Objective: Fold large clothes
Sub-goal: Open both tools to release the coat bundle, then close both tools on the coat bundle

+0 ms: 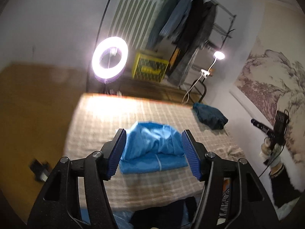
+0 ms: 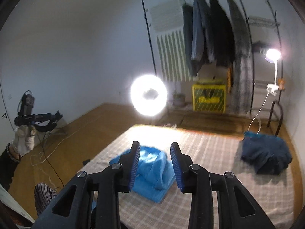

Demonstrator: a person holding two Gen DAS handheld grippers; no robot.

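A light blue garment (image 1: 154, 152) lies folded into a rough rectangle on the bed's checked cover (image 1: 152, 187), hood end bunched up at the far side. My left gripper (image 1: 154, 133) hovers above and in front of it, open, with nothing between the blue pads. In the right wrist view the same garment (image 2: 152, 173) lies below my right gripper (image 2: 155, 145), whose jaws stand apart and hold nothing. A dark blue garment (image 2: 265, 156) sits folded at the bed's far right corner.
Beyond the bed's far edge stand a lit ring light (image 2: 148, 97), a yellow crate (image 2: 208, 97), a rack of hanging dark clothes (image 2: 209, 34) and a small lamp (image 2: 273, 55). Wooden floor lies left of the bed. Dark clothes (image 1: 162, 213) are heaped at the near edge.
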